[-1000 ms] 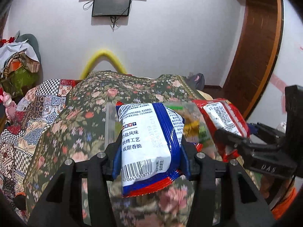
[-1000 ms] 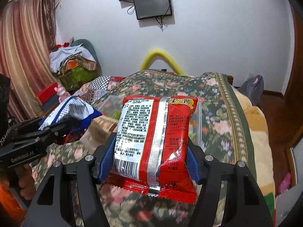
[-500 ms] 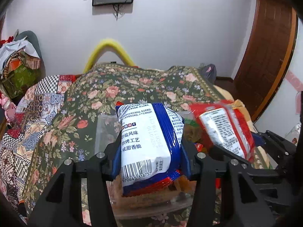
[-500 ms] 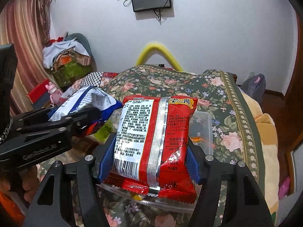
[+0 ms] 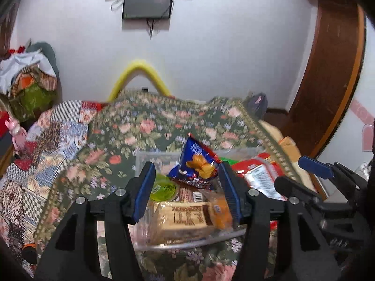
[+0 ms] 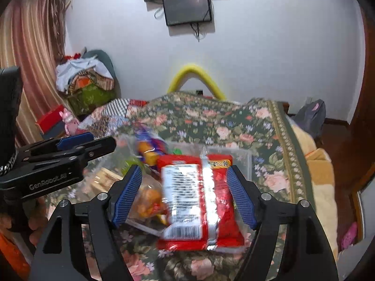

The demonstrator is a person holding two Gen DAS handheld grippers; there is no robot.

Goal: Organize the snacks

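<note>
Both packets have left your grips since a second ago: left hand-held gripper (image 5: 187,187) and right hand-held gripper (image 6: 182,196) now stand apart, empty. The blue packet (image 5: 196,166) tips into the clear bin (image 5: 150,157); the red packet (image 6: 199,199) lies across the bin's near rim, blurred, probably still settling. Lift both straight up before regrasping. The bin, on the floral bedspread (image 5: 145,126), is crowded: biscuit pack (image 5: 182,220), green tub (image 5: 164,187).

A floral bedspread (image 5: 150,126) is spread over the bed, and a patchwork quilt (image 5: 46,140) is seen beside it. A dark screen (image 6: 187,8) is mounted on the white wall, above a yellow curved tube (image 6: 194,75).
</note>
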